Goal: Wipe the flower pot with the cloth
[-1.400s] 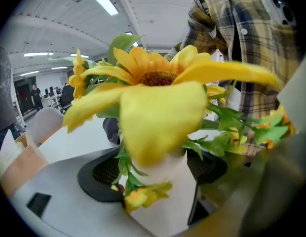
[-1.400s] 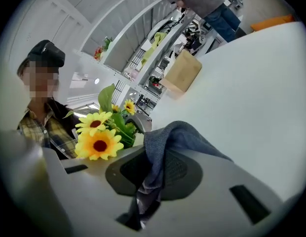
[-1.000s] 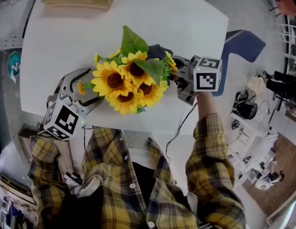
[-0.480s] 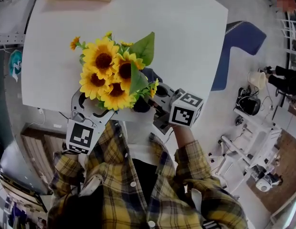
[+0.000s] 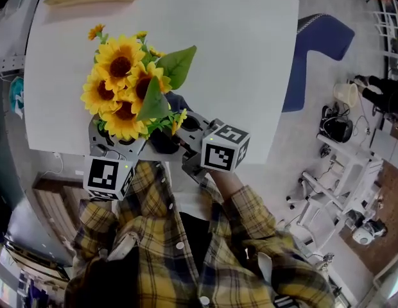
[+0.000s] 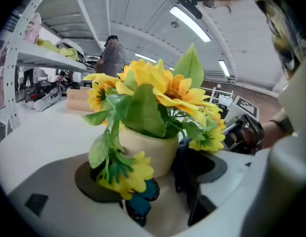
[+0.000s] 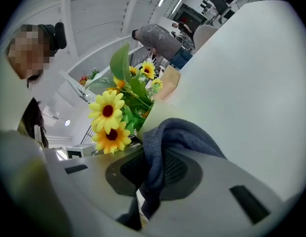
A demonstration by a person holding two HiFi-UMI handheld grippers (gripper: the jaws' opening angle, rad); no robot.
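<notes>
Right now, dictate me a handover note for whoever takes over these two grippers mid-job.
Left gripper: shut on the flower pot, holding it at the near edge of the white table.
Right gripper: shut on the blue cloth, pressed to the pot's side.
Done: pot gripped, cloth in contact; how much is wiped can't be told.
Left: wipe round the pot, set it down, release the cloth.

Cream flower pot [image 6: 145, 149] filled with yellow sunflowers; bunched blue-grey cloth [image 7: 177, 137] pressed against the pot's side.
</notes>
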